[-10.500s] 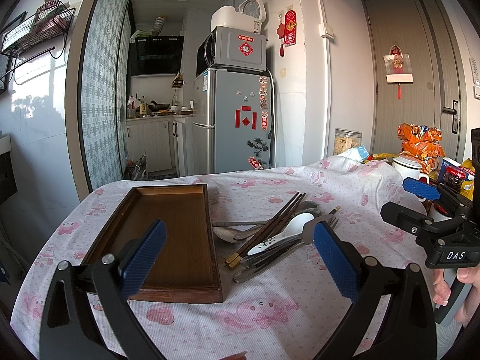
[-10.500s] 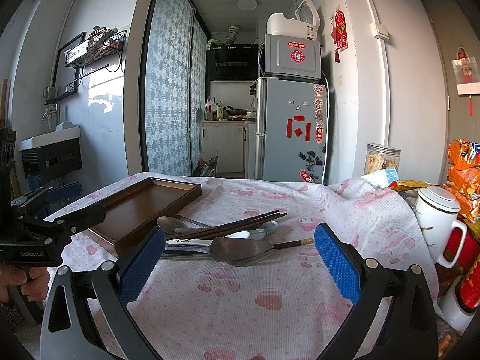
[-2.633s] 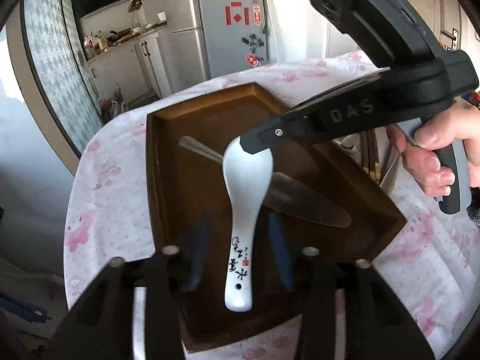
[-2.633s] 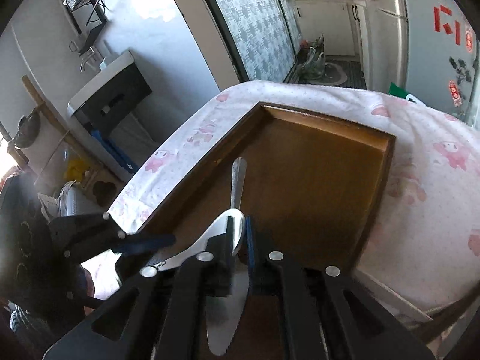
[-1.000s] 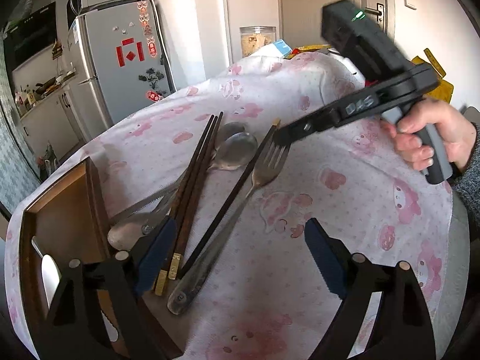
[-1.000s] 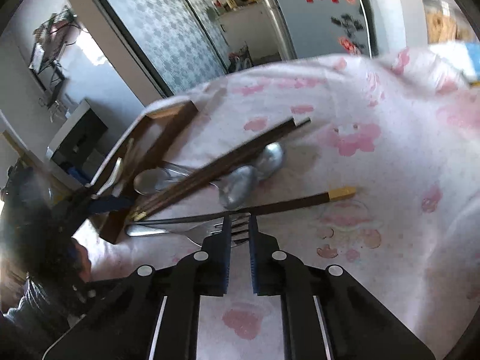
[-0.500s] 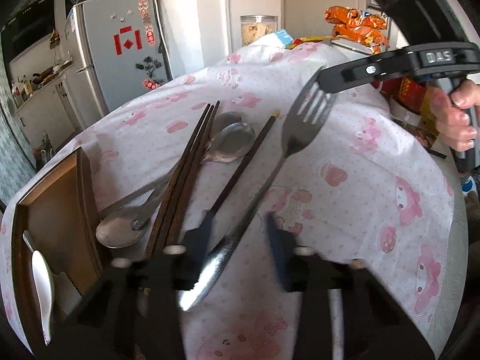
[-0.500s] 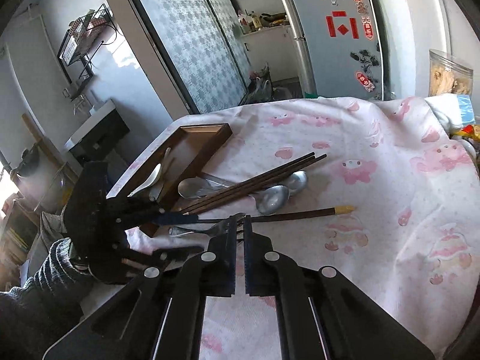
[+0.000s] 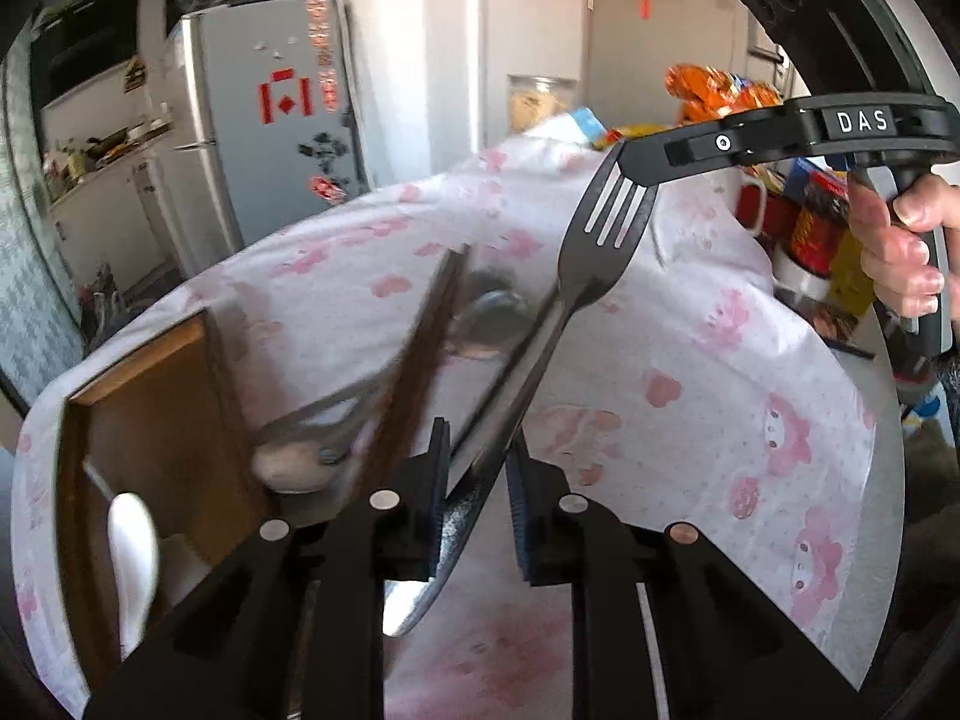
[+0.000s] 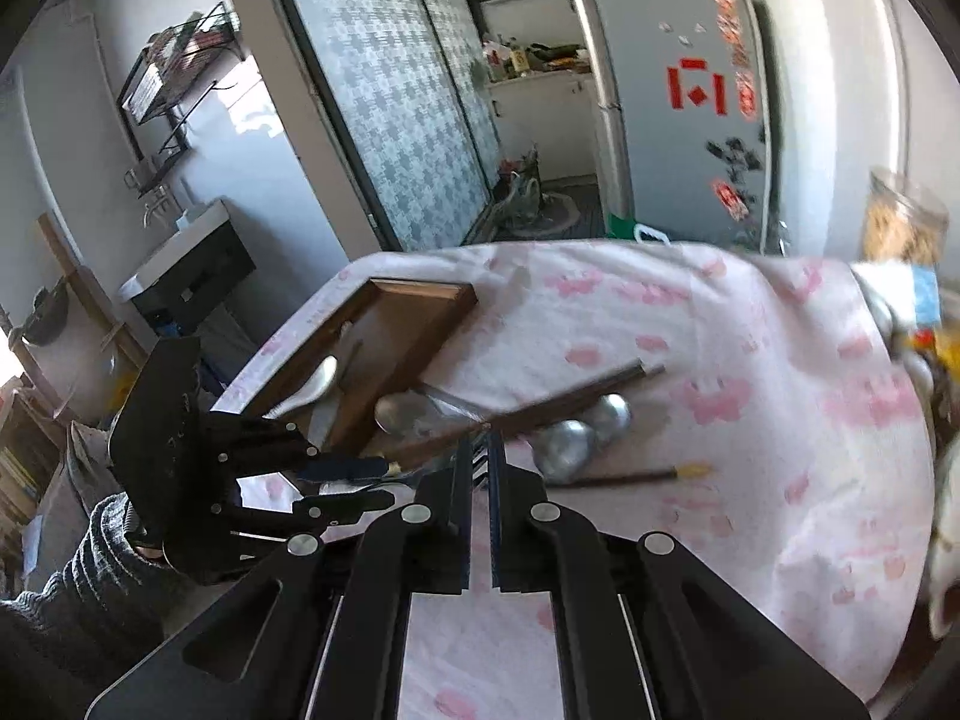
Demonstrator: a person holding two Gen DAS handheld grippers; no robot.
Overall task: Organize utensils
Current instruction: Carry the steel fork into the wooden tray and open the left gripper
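Fork [image 9: 564,324] hangs above the tabletop [image 9: 690,360], tines pinched in your right tool [image 10: 478,468], handle clamped in your left tool [image 9: 475,468]. Carry it level to the wooden tray [image 10: 414,324]; release both ends together.

The fork [image 9: 564,324] ran from the left gripper [image 9: 477,501] ahead to the right gripper [image 9: 630,165]; chopsticks [image 9: 420,354] and tray [image 9: 150,420] lay left.

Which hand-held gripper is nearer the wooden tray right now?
Left. The left hand-held gripper holds the fork handle beside the wooden tray; the right hand-held gripper pinches its tines farther away.
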